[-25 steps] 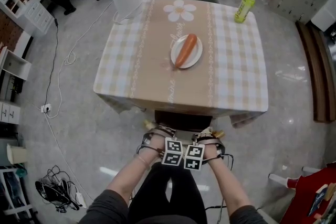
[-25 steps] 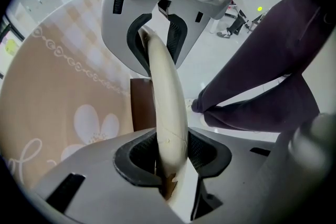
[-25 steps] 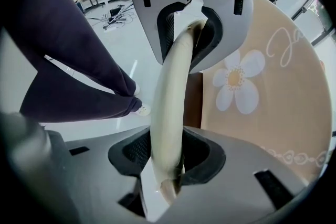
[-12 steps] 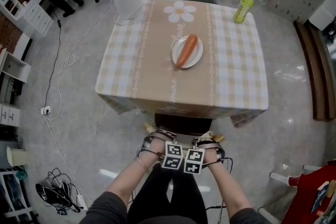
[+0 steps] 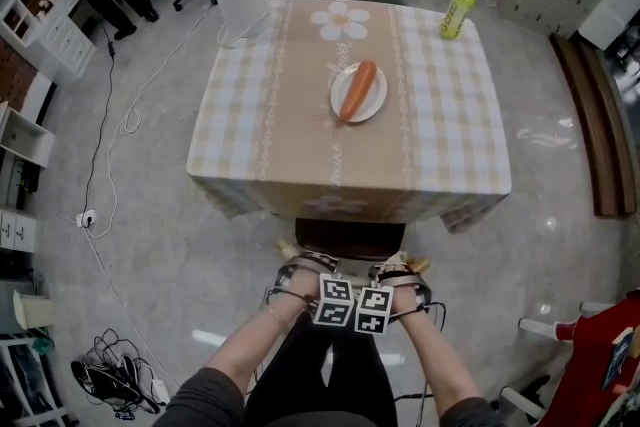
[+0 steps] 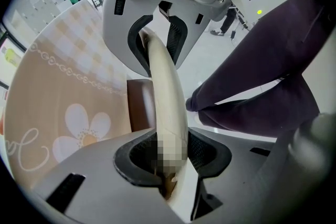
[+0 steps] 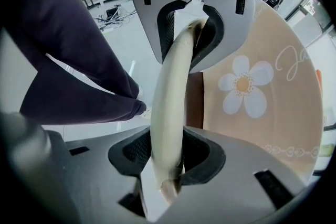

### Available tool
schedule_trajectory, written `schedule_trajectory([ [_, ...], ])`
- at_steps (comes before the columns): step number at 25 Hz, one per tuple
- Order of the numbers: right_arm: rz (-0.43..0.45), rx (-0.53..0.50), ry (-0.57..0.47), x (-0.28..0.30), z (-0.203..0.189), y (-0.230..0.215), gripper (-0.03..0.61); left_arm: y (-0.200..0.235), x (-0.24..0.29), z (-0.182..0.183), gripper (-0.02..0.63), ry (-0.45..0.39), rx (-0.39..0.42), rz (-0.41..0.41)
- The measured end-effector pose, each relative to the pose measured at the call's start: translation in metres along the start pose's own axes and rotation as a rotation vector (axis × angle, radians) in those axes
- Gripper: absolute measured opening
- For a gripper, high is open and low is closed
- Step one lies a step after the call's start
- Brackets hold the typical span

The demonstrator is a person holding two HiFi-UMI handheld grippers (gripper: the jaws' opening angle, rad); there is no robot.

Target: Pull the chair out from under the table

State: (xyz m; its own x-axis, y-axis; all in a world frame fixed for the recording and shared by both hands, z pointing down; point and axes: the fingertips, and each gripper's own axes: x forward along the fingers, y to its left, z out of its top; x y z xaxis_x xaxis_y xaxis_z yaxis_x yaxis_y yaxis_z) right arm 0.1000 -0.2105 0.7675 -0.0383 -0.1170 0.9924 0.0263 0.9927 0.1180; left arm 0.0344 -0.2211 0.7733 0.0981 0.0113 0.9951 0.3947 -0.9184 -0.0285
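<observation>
Grip: your left gripper (image 6: 164,105) and right gripper (image 7: 170,107) are each clamped on the chair's (image 5: 350,237) back rail (image 7: 169,81) (side by side, pointing down).
Done: you have the hold.
Left: nearly all of the pull, by my reading; the seat sits mostly beneath the near edge of the table (image 5: 250,95), under the checked cloth's overhang.
Chair: a curved cream rail and a dark brown seat.

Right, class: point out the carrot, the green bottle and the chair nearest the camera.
carrot (image 5: 357,90), head view, the middle of its orange body.
green bottle (image 5: 457,12), head view, the middle of its body, below the cap.
chair (image 5: 350,237), head view, the visible strip of its brown seat.
</observation>
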Motion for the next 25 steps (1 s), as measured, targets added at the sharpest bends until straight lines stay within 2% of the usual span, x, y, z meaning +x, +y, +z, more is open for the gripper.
schedule_trajectory([
  [14, 0.0, 0.023, 0.027, -0.003, 0.015, 0.036, 0.138, -0.038, -0.001, 0.0, 0.146, 0.004, 0.03, -0.004],
  [25, 0.006, -0.022, 0.017, -0.008, 0.005, 0.062, 0.138, -0.061, -0.001, 0.021, 0.146, 0.035, -0.017, -0.004],
])
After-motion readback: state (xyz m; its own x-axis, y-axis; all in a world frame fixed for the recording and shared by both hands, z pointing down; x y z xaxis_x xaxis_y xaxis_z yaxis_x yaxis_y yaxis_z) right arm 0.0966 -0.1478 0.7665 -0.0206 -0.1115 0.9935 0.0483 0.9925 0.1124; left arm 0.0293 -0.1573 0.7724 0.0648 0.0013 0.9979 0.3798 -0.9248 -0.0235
